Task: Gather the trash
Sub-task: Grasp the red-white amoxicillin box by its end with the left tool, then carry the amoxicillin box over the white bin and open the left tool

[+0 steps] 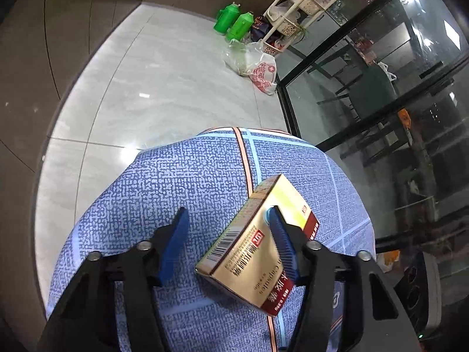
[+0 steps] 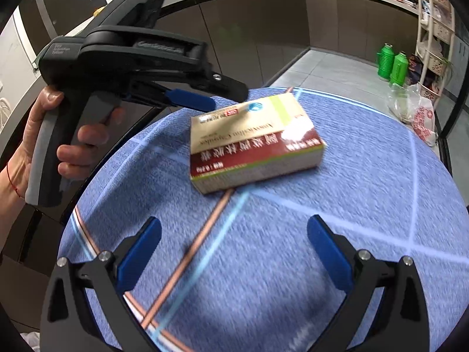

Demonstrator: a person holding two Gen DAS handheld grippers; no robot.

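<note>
A gold and dark-red medicine box (image 1: 258, 249) lies on the round table with a blue patterned cloth (image 1: 187, 182). My left gripper (image 1: 228, 214) is open above it; its right finger (image 1: 281, 240) rests on the box's top, while the left finger (image 1: 176, 240) stands clear to the left. In the right wrist view the box (image 2: 252, 143) lies past the middle of the table (image 2: 351, 205), with the left gripper (image 2: 190, 99) at its far left edge. My right gripper (image 2: 234, 234) is open and empty, short of the box.
Two green thermos jugs (image 1: 234, 22), plastic bags (image 1: 258, 64) and a cream basket rack (image 1: 304, 3) stand on the tiled floor beyond the table. A glass partition (image 1: 366, 88) runs on the right. Kitchen counter and cabinets (image 2: 263, 14) line the back.
</note>
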